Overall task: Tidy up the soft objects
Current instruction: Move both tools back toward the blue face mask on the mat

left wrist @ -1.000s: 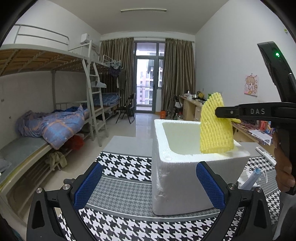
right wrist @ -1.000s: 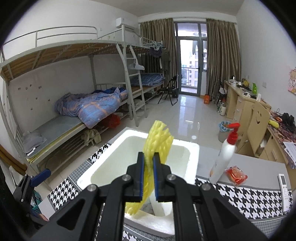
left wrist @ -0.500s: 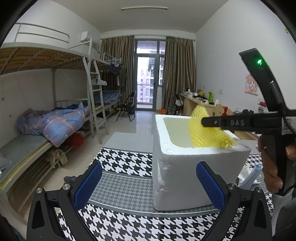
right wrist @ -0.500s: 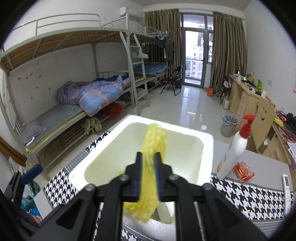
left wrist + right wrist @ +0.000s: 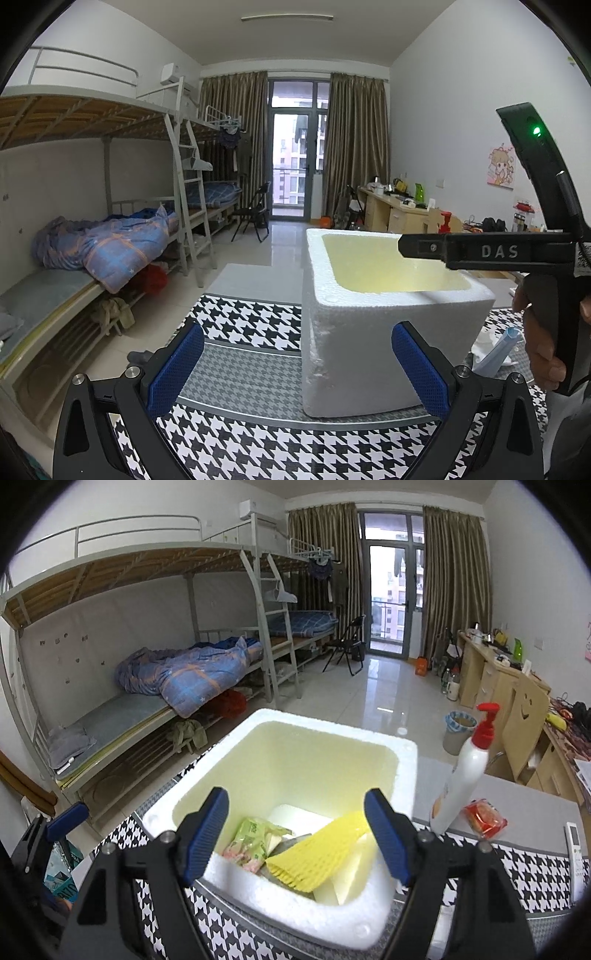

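Over the foam box (image 5: 384, 753) my right claw (image 5: 297, 834) has just been opening, nothing between its pads; the yellow foam net (image 5: 317, 853) lies inside, near the wipes packet (image 5: 251, 840). I should lift straight up, clear of the rim. My left claw (image 5: 295, 369) gapes empty.

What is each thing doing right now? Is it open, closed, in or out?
Foam box: open on top, no lid, upright.
Yellow foam net: lying inside the box, let go.
Green snack packet: lying inside the box.
Right tool: open, just opened wider, holding nothing.
Left tool: open, empty, beside the box.
Pump bottle: upright, outside the box.
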### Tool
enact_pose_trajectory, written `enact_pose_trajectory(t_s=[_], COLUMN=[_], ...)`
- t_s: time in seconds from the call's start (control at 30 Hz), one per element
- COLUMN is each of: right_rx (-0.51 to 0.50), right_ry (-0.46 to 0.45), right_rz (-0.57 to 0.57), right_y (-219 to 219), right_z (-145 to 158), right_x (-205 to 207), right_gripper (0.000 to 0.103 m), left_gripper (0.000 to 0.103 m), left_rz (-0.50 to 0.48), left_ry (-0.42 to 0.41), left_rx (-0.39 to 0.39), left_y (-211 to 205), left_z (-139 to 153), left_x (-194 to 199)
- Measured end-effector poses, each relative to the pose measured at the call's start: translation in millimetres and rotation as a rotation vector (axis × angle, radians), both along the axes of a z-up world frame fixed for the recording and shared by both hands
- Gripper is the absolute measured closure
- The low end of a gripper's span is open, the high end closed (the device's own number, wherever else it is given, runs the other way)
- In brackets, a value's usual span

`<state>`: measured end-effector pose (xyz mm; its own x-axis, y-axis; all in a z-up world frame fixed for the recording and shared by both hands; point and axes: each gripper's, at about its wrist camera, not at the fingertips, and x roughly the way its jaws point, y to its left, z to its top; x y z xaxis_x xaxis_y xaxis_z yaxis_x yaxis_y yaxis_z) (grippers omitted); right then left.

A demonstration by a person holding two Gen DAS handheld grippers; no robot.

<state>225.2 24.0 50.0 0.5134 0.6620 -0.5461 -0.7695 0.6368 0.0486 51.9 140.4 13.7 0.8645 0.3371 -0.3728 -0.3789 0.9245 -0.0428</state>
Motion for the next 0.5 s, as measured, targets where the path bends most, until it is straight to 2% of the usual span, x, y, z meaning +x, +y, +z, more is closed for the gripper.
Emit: enact_pose_trajectory(t_s=[0.5], right_rx=[0.050], right_ry=[-0.030], right_rz=[0.009], right_y=[-31], right_z=[9], right_x=[-12], right_gripper=[0.023], left_gripper=[0.001], left_rz=[-0.016], left_ry=[-0.001], left_rx=[0.015], left_y=[-21], left_z=[4], left_x=[-6])
